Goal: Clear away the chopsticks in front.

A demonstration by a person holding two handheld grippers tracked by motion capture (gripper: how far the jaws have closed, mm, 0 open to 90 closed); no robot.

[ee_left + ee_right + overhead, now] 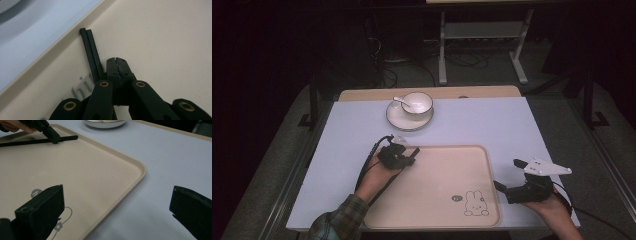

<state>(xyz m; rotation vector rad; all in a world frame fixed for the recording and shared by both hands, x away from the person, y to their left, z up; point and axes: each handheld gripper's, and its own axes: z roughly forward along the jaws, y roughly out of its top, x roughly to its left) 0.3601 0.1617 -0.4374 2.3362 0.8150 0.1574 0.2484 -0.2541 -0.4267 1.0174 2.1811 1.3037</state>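
Right gripper (507,177) wide open and empty by the tray's near right corner, beige tray (447,180) printed with a rabbit and a small unreadable mark, left gripper (117,60) closed, empty, beside black chopsticks (91,51) along its far rim, bowl (416,103) with spoon (401,100) on saucer (409,121) beyond.

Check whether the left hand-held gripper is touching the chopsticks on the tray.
Touching. In the left gripper view the shut left hand-held gripper lies against the black chopsticks on the tray.
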